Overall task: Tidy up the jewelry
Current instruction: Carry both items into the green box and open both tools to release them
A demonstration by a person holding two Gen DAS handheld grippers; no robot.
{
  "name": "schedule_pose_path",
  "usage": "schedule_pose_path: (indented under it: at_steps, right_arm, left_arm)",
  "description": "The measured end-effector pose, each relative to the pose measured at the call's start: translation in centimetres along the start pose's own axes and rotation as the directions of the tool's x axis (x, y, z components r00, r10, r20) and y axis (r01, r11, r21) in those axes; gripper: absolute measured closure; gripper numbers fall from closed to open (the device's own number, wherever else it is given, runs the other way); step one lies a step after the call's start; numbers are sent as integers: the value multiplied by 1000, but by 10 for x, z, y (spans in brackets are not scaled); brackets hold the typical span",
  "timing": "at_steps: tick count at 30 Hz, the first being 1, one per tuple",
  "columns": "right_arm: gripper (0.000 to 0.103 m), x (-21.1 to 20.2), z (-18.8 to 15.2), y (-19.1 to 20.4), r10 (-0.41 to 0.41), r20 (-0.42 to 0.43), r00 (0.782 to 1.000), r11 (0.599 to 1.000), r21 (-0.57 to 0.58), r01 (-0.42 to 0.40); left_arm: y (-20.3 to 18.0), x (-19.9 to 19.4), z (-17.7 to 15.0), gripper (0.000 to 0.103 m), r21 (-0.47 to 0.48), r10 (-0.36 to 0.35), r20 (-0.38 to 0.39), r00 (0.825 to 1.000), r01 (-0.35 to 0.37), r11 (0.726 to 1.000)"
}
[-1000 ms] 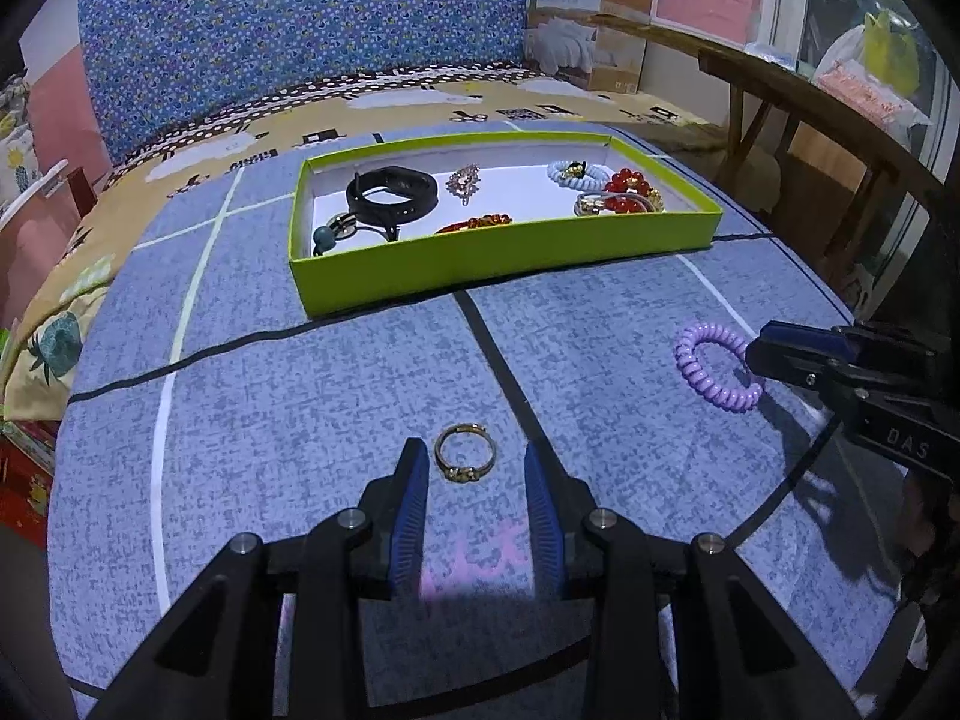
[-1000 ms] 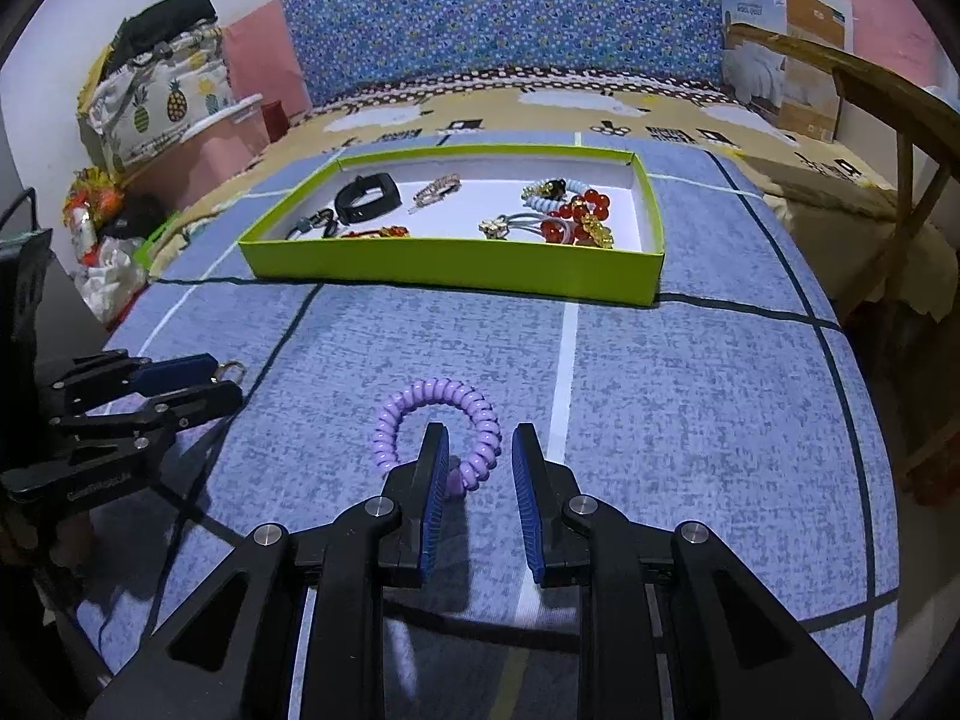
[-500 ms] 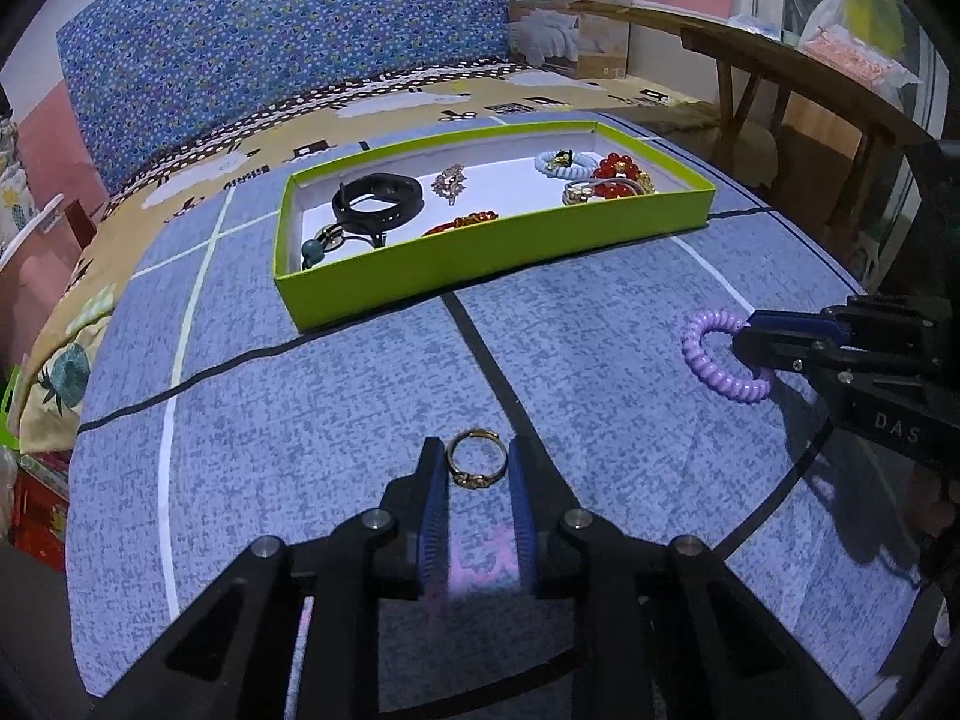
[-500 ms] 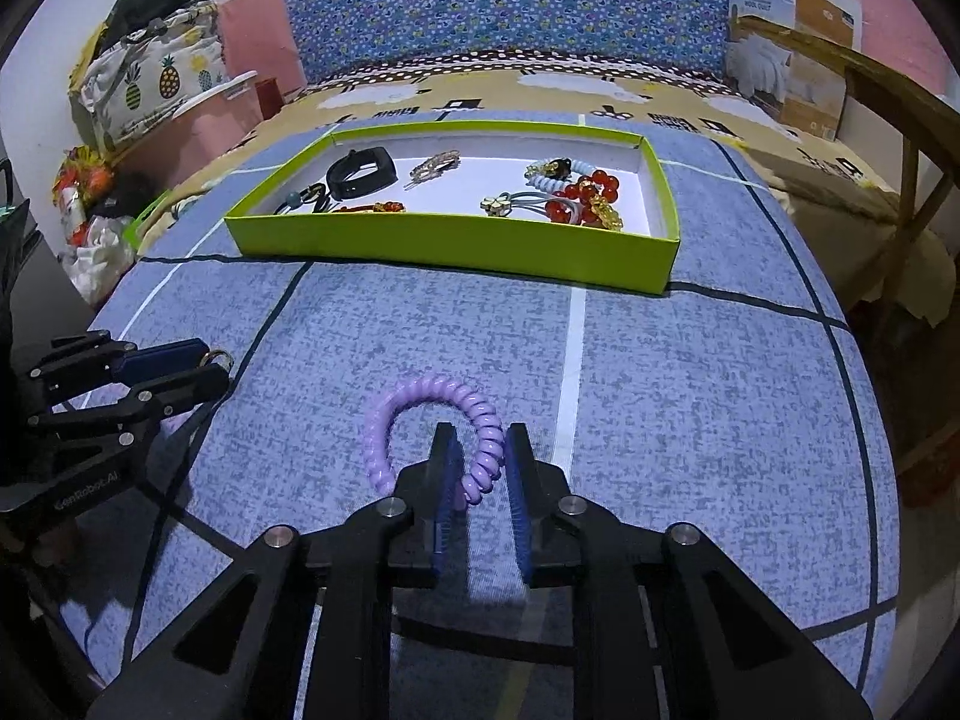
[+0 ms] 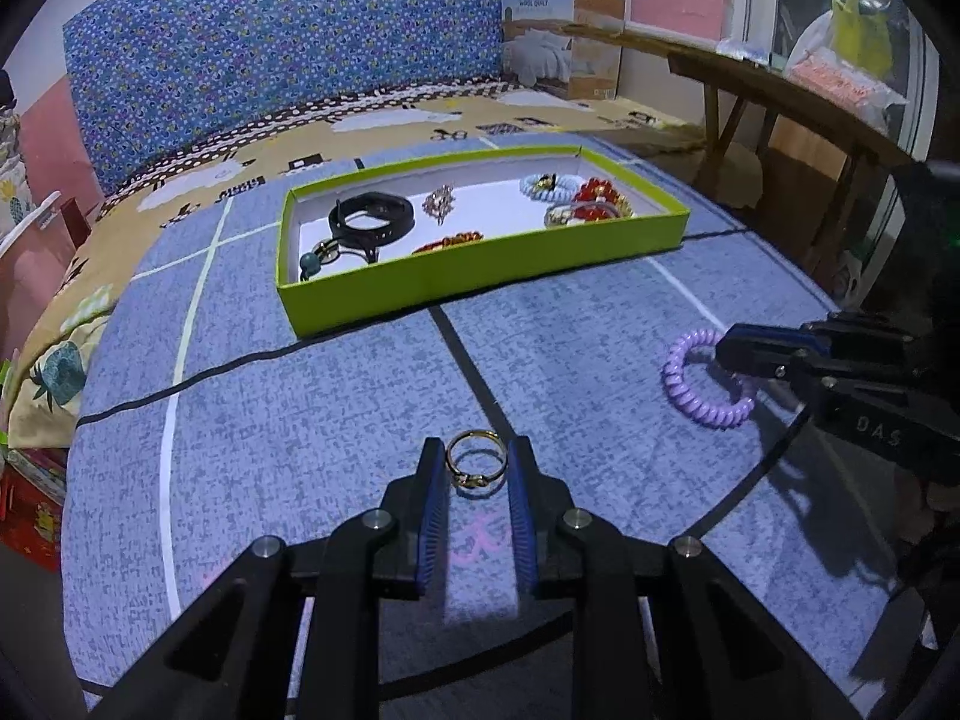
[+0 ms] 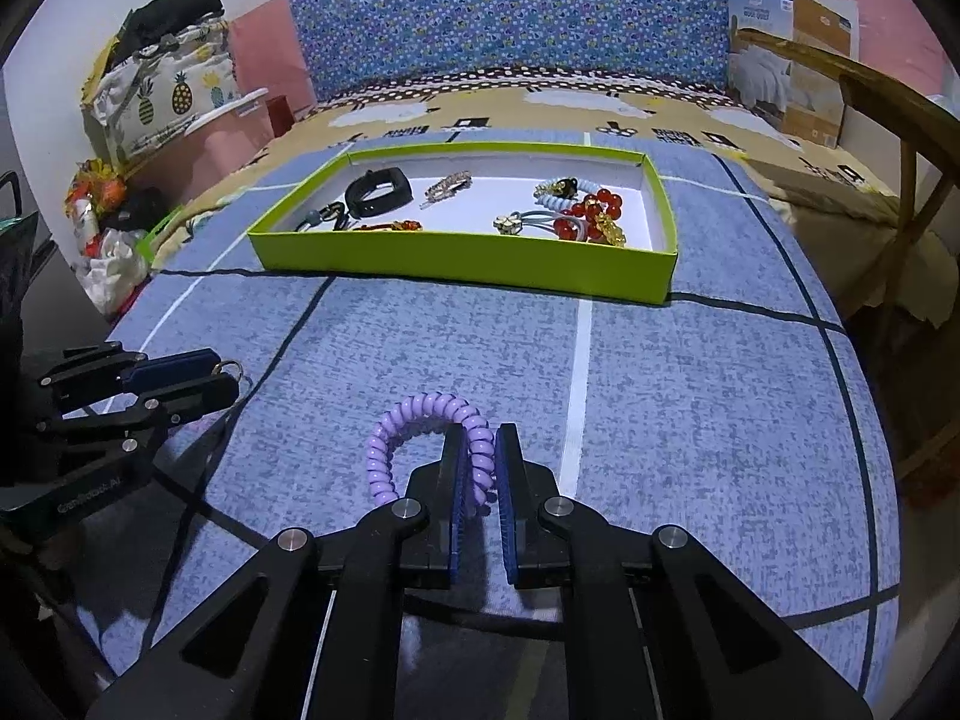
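Observation:
My left gripper (image 5: 477, 468) is shut on a gold ring (image 5: 476, 465), pinched between its blue pads just above the blue cloth. My right gripper (image 6: 480, 456) is shut on a purple spiral hair tie (image 6: 420, 426), whose loop sticks out to the left of the fingers. The hair tie also shows in the left wrist view (image 5: 702, 381), and the ring in the right wrist view (image 6: 228, 369). A lime green tray (image 5: 480, 276) at the far side holds a black band (image 5: 372, 222), a brooch, red beads and hair ties.
The blue grid-patterned cloth (image 6: 690, 390) covers the table. A wooden chair (image 6: 900, 138) stands at the right edge. A cardboard box (image 5: 564, 36) sits behind the tray. Bags and clutter (image 6: 150, 96) lie off the table's left side.
Both grippers have closed: the left pads came together on the ring, the right pads on the hair tie. Both items have lifted slightly off the cloth.

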State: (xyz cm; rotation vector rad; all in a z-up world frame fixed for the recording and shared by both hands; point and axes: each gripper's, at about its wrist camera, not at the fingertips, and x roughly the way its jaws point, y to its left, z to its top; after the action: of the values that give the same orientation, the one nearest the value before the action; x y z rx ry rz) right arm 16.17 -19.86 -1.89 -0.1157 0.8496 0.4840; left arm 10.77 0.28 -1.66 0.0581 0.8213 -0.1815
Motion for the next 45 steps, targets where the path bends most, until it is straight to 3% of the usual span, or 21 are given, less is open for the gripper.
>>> schedule_pose_path:
  at_steps: [20,45]
  right_arm:
    - [94,-20,13,-11,31,90,995,997,66,-37]
    - [93,-7,70,-34,14,135,991,998,59,-22]
  left_arm:
    - [3,-14,15,81,-40,-32,75,997,35,999]
    - [7,15,80,81,7,-12,129,992,11,1000]
